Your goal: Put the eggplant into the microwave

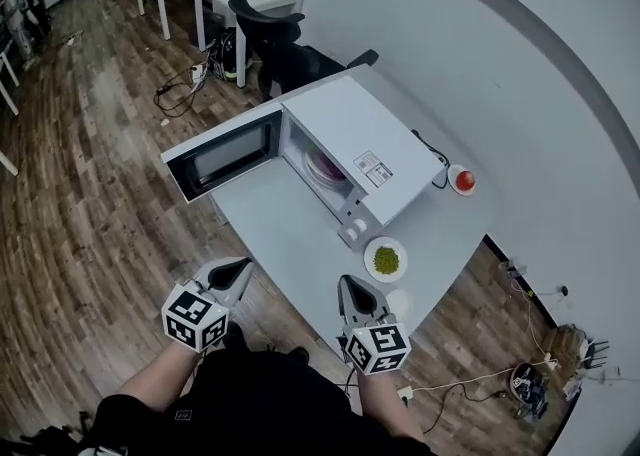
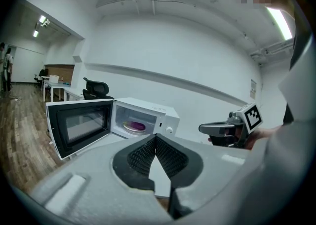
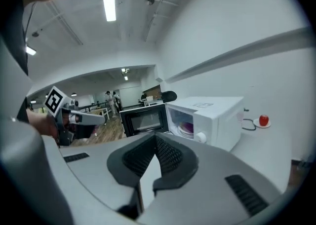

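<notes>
Wood-plank floor (image 1: 90, 194) all round in the head view, with a white tabletop (image 1: 290, 234) set against a white wall (image 1: 480, 44). The microwave (image 1: 370, 144) sits on it with its door (image 1: 225, 154) swung wide open to the left, and you can just make out a purplish plate (image 1: 322, 166) inside the cavity. Near the microwave's front right corner there's a small dish of green bits (image 1: 386, 260), and a red thing (image 1: 463, 180) sits further back by the wall. A black office chair (image 1: 270, 29) stands behind the microwave. The left claw (image 1: 238, 270) and right claw (image 1: 350, 289) both hover at the near edge of the tabletop, well apart from the microwave.

Left gripper view: the left claw is pressed together at the tips with nothing in it. Past it is the open microwave, and the eggplant (image 2: 138, 126) is lying on the plate inside. The right claw shows off to the right.

Right gripper view: the right claw's tips are touching too, and it's empty. Same open microwave ahead with the purple eggplant on its plate, the red thing to the right of it, and the left claw out at the left.
</notes>
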